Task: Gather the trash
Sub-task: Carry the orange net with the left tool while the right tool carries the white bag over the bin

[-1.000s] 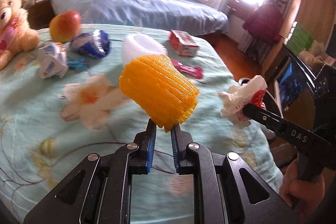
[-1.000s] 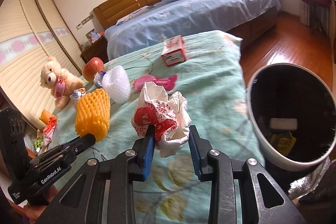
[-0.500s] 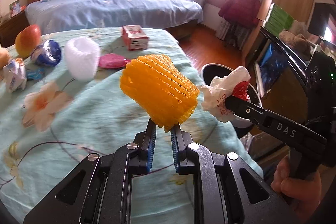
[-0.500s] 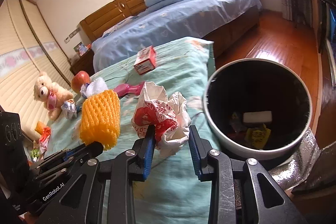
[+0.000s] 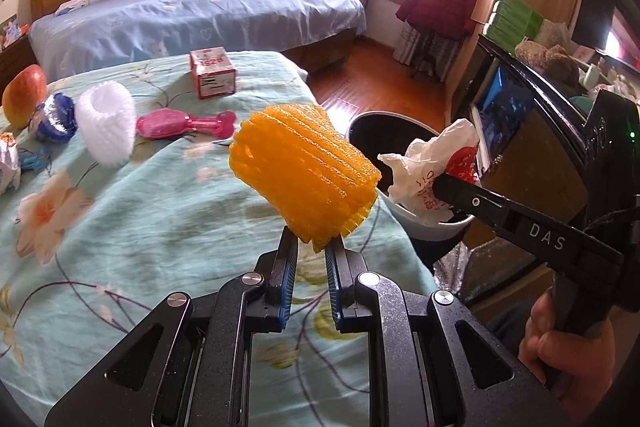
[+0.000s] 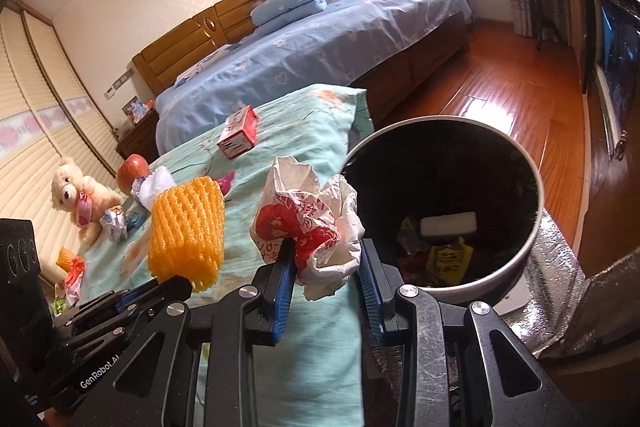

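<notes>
Carried closer to trash bin (image 6: 532, 187): both loads.
Left gripper (image 5: 311, 251) clamped on orange foam net (image 5: 304, 173); right gripper (image 6: 325, 259) pinching crumpled plastic bag (image 6: 308, 219); drop-off imminent.

Colours I see from both wrist cameras

I see an orange foam net (image 5: 306, 173) at centre, a white bag (image 6: 308, 223) with red print, and a bin (image 6: 440, 211) black inside with a pale rim at 3 o'clock. The bedspread (image 5: 160, 211) is mint with peach flowers. At 10 o'clock sit a white foam net (image 5: 106, 123), a pink brush (image 5: 180, 123), a red-and-white box (image 5: 212, 71) and a red-yellow apple (image 5: 23, 99).
</notes>
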A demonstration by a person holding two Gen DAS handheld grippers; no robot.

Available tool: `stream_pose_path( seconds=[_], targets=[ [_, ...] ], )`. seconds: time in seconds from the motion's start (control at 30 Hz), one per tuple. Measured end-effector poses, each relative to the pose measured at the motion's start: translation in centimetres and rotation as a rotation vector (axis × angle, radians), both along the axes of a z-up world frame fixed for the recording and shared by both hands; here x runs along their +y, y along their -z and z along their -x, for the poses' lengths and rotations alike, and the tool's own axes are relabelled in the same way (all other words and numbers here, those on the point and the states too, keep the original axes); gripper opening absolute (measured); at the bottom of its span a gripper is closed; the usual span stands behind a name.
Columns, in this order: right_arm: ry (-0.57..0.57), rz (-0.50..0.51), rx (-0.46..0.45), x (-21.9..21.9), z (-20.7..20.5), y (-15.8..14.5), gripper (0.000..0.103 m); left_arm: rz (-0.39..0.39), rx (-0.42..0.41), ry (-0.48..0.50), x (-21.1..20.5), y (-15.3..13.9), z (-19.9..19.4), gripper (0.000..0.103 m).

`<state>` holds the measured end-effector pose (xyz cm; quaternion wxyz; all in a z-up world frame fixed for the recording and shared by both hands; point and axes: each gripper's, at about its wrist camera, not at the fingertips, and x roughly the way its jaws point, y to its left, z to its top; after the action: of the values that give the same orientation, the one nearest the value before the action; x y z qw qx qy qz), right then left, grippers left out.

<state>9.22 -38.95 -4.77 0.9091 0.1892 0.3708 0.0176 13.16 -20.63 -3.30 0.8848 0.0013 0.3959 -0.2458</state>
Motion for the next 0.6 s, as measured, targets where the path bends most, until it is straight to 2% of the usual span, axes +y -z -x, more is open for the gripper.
stream_pose_path(
  seconds=[0.6],
  targets=[
    [0.092, 0.015, 0.019, -4.1, 0.3, 0.4, 0.032, -0.032, 0.009, 0.079, -4.6, 0.4, -0.8, 0.013]
  ],
)
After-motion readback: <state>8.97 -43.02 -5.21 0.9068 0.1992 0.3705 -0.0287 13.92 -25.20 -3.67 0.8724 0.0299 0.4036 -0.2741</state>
